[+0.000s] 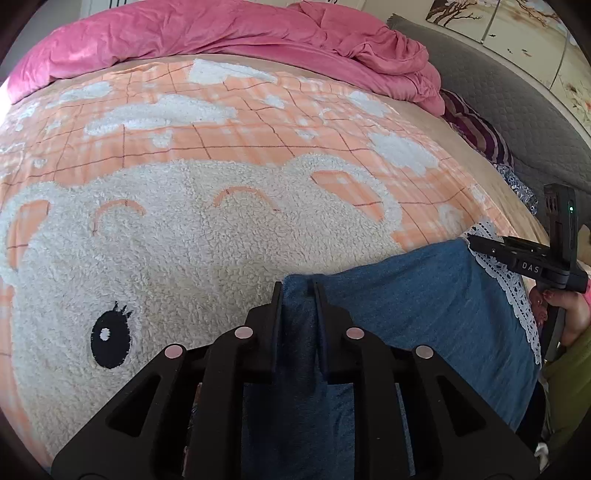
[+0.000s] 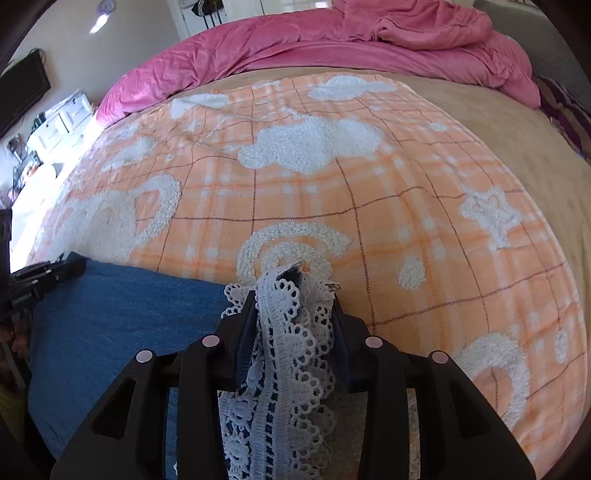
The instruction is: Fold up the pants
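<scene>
Blue denim pants (image 1: 424,306) with a white lace hem (image 1: 517,295) lie at the near edge of the bed, over the fleece blanket (image 1: 184,229). My left gripper (image 1: 297,288) is shut on a raised fold of the denim at its left end. In the right wrist view, my right gripper (image 2: 293,293) is shut on the bunched lace hem (image 2: 288,350), with the denim (image 2: 110,314) spreading to its left. Each gripper also shows in the other's view: the right gripper (image 1: 476,243), held by a hand (image 1: 565,314), and the left gripper (image 2: 48,273) at the far left.
The orange plaid blanket (image 2: 369,192) with white fleece shapes covers the bed. A crumpled pink duvet (image 1: 221,33) lies along the far side. A striped pillow (image 1: 476,133) and grey padded headboard (image 1: 517,96) are at the right. White furniture (image 2: 55,125) stands beyond the bed's left.
</scene>
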